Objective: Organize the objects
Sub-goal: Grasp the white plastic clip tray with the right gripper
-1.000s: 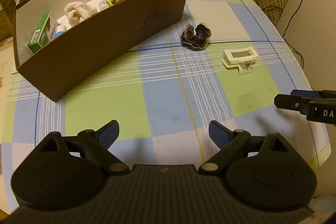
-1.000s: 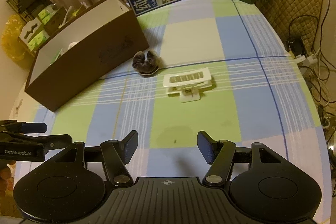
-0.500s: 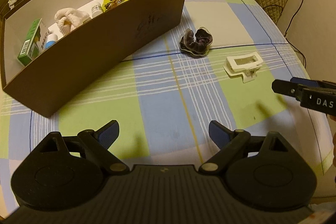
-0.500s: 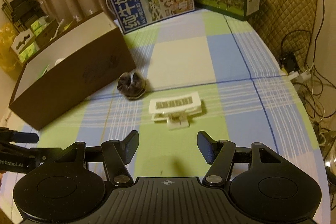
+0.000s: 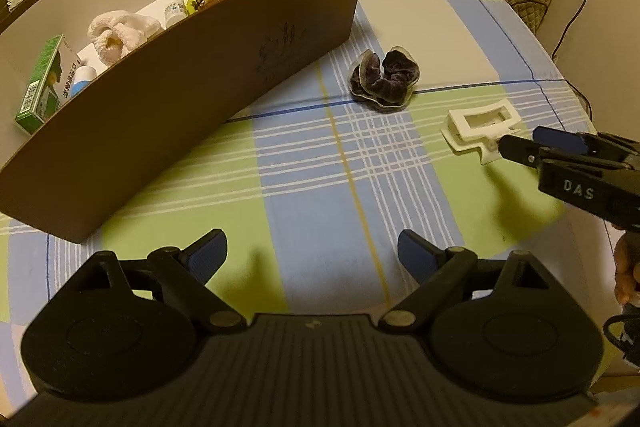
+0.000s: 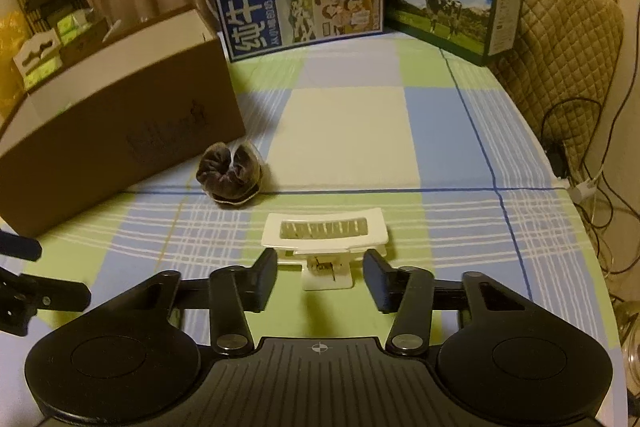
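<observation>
Right gripper (image 6: 320, 273): jaws spread, flanking the hinge tab of the white plastic hair clip (image 6: 325, 235), centre frame.
Left gripper (image 5: 312, 253): open, empty, low centre.
Scrunchie (image 5: 383, 79): dark velvet, crumpled, beside the brown cardboard box (image 5: 192, 67).

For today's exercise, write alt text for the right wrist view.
The open right tool straddles the handle of a white hair claw clip on a checked tablecloth. A dark scrunchie lies beyond, beside a brown box.
</observation>
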`<state>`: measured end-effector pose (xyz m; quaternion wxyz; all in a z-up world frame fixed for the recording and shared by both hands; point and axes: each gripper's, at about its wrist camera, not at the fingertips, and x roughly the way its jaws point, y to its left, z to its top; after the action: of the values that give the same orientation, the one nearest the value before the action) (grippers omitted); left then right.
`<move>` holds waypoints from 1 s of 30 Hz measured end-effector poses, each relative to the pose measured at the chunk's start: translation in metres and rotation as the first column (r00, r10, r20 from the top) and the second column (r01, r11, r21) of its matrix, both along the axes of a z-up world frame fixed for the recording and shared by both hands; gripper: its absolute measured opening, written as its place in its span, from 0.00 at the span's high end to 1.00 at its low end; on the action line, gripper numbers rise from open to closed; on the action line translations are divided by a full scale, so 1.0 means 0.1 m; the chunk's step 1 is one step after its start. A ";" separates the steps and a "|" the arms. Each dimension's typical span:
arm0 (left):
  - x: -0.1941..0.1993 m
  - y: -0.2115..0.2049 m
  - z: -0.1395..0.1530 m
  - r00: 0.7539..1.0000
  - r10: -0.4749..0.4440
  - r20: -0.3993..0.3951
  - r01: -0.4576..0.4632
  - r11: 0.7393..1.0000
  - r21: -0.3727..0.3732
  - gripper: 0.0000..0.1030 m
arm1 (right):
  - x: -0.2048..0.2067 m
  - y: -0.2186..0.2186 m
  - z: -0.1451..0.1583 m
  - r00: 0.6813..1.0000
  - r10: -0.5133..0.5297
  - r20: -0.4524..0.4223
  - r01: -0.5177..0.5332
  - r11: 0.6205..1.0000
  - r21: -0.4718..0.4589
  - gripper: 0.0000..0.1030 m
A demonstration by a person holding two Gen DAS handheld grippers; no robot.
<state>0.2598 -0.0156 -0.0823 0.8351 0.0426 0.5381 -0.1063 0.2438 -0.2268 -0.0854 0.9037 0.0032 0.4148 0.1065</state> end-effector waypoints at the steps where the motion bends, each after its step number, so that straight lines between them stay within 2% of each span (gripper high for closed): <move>1: 0.01 0.00 -0.01 1.000 0.000 -0.002 0.000 1.000 0.001 0.12 | 0.02 0.00 -0.02 1.000 -0.001 -0.003 0.001 1.000 -0.006 0.58; 9: 0.12 -0.01 -0.08 1.000 0.010 -0.011 -0.010 1.000 0.008 0.12 | 0.11 0.03 -0.10 1.000 0.017 0.000 -0.017 1.000 -0.026 0.59; 11: 0.15 -0.01 -0.10 1.000 0.015 -0.011 -0.015 1.000 0.009 0.12 | 0.14 0.05 -0.11 1.000 0.028 -0.003 -0.028 0.999 -0.037 0.65; 14: 0.18 -0.01 -0.11 1.000 0.022 -0.010 -0.022 1.000 0.012 0.12 | 0.15 0.07 -0.13 0.999 0.037 -0.008 -0.037 0.998 -0.046 0.68; 21: 0.28 -0.08 -0.11 1.000 0.009 0.005 -0.009 1.000 0.020 0.12 | 0.17 0.06 -0.15 0.999 0.041 -0.003 -0.041 0.997 -0.057 0.69; 26: 0.38 -0.21 -0.10 0.999 -0.021 0.027 0.021 1.000 0.015 0.12 | 0.20 -0.01 -0.13 1.000 0.023 0.002 -0.023 0.997 -0.072 0.69; 30: 0.48 -0.35 -0.13 0.998 -0.052 0.046 0.053 0.999 -0.007 0.13 | 0.23 -0.18 -0.11 0.999 -0.032 0.008 0.033 0.997 -0.077 0.69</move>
<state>0.3078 -0.0505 -0.0954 0.8442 0.0558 0.5172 -0.1293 0.2673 -0.2452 -0.0966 0.9060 -0.0252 0.4157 0.0757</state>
